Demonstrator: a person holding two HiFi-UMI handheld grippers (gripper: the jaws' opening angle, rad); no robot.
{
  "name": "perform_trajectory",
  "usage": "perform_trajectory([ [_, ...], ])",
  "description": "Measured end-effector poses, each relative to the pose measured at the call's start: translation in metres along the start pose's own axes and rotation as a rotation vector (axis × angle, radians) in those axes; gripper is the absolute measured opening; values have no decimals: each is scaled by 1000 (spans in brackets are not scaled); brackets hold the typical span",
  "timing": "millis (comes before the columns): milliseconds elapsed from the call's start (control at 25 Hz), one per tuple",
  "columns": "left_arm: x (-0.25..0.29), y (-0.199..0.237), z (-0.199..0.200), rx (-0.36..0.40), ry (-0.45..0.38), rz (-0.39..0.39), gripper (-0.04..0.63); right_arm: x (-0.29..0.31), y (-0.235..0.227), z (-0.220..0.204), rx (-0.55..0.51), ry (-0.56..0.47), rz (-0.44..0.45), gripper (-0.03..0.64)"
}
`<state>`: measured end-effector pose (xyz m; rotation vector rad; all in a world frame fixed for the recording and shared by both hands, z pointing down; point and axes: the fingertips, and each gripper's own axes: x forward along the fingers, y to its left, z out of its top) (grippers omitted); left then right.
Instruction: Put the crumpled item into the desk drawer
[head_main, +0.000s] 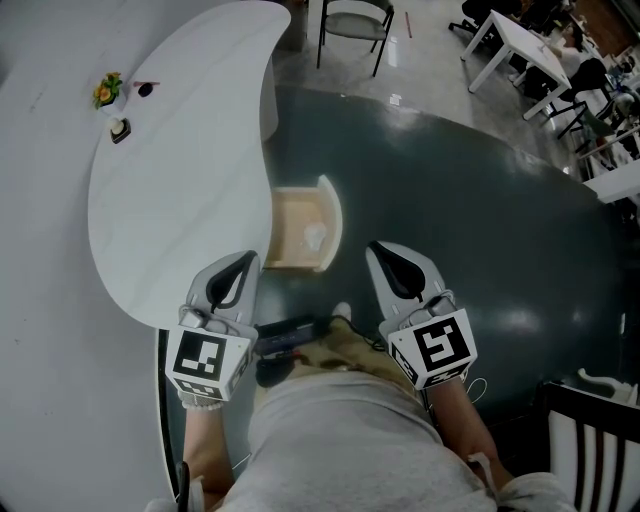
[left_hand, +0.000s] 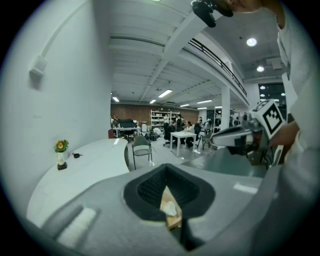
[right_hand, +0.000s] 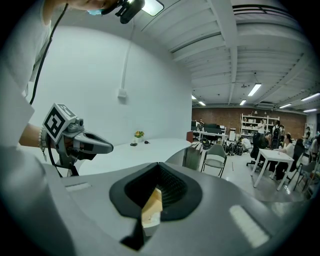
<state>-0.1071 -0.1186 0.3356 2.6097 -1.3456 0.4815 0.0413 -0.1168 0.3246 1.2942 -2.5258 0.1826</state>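
The wooden desk drawer stands pulled out from the right edge of the white curved desk. A white crumpled item lies inside it. My left gripper hovers just in front of the drawer's left corner, shut and empty. My right gripper hangs to the drawer's right, jaws together, holding nothing. In the left gripper view the crumpled item and drawer show through the slit between the shut jaws. The right gripper view shows the drawer the same way.
A small flower pot and a dark little object sit at the desk's far end. A chair stands beyond the desk, a white table with seated people at back right, and a black chair at my right.
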Motion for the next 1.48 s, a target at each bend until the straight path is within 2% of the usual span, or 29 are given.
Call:
perform_trajectory([
  [1480,11,0,0,16,18,-16,-3,6,-4,1,-5,14,-3,5],
])
